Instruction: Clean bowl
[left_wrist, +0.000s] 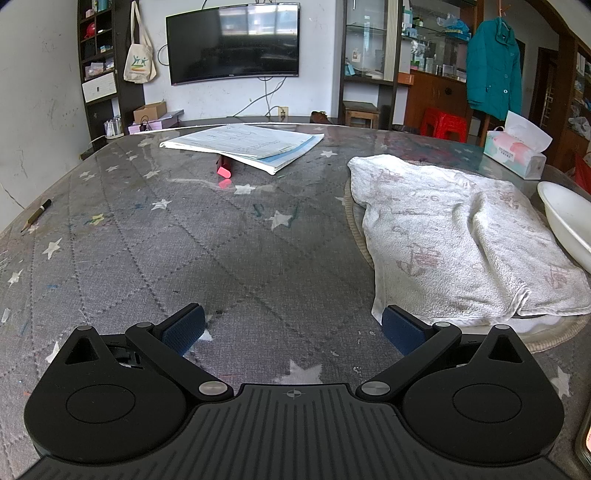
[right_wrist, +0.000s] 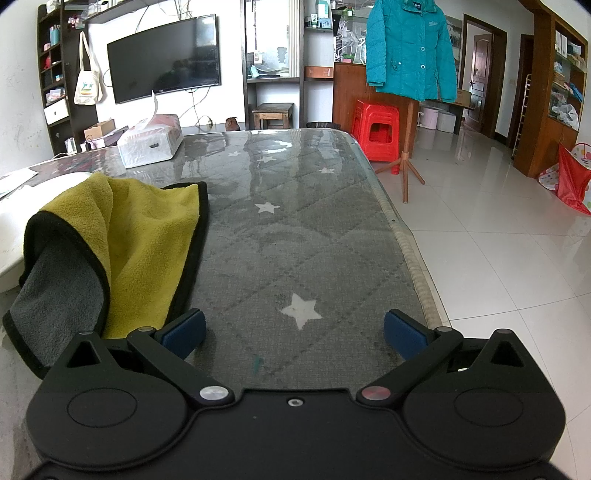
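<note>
— Listing item one: what are the left tongs (left_wrist: 293, 328) doing?
— Hovering over the counter (left_wrist: 221, 258), spread wide and gripping nothing. The white towel (left_wrist: 454, 236) is lying at their 1 o'clock, its near corner just beside the right pad.
— Item two, the bowl?
— The white bowl (left_wrist: 569, 225) is sitting at 3 o'clock in the left view, touching the towel's far edge and cut off by the frame. In the right view it is showing at 9 o'clock, with the yellow-and-grey cloth (right_wrist: 122, 240) draping over its rim.
— Item three, the right tongs (right_wrist: 295, 334)?
— Also standing released, holding nothing; the cloth's lower edge is lying just beside the left pad.
— Sundries?
— A tissue pack (right_wrist: 151, 142) is resting at 11 o'clock in the right view; papers (left_wrist: 243, 146) and a pencil (left_wrist: 37, 215) are lying well apart in the left.
</note>
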